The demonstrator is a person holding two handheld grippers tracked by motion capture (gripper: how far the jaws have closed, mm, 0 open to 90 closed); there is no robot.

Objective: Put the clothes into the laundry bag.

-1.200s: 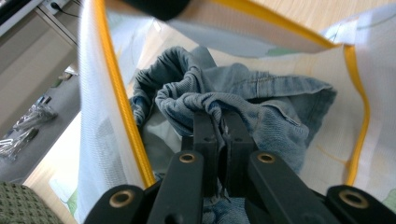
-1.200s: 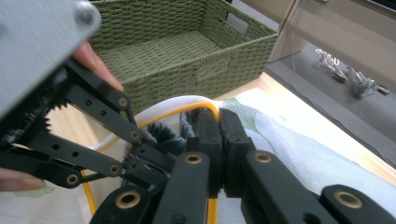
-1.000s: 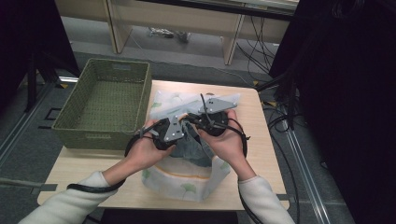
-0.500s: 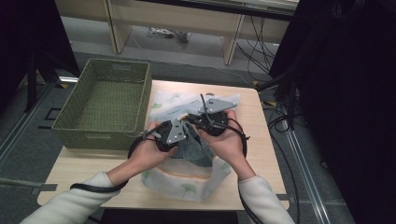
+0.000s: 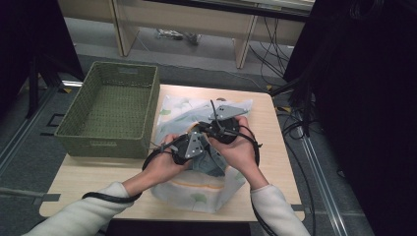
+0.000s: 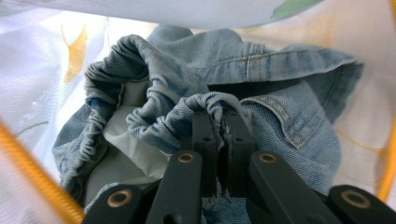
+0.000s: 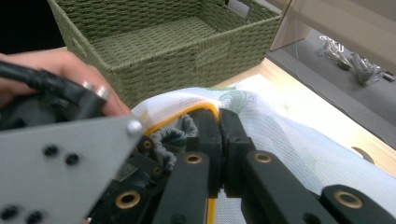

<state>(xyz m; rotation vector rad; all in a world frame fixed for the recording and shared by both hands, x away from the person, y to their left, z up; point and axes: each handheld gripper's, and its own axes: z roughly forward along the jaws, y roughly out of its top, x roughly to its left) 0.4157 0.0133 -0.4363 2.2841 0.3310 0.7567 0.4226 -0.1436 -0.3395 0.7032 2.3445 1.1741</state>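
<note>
With the left fingers (image 6: 219,122) pinched on the gathered waistband of the blue denim garment (image 6: 261,88) inside the white leaf-printed mesh laundry bag (image 7: 280,135), and the right fingers (image 7: 219,122) clamped on its orange-trimmed rim (image 7: 175,114), I should keep that rim lifted and push the denim deeper.

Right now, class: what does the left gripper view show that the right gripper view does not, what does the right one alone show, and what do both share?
Left gripper view alone: the denim garment spread out, with its pocket, stitched seams and pale lining, and the left gripper shut on its gathered waistband.

Right gripper view alone: the green woven basket, the wooden table, and the right gripper shut on the bag's orange rim.

Both: the white mesh laundry bag with its orange edging, and bunched denim inside it.
</note>
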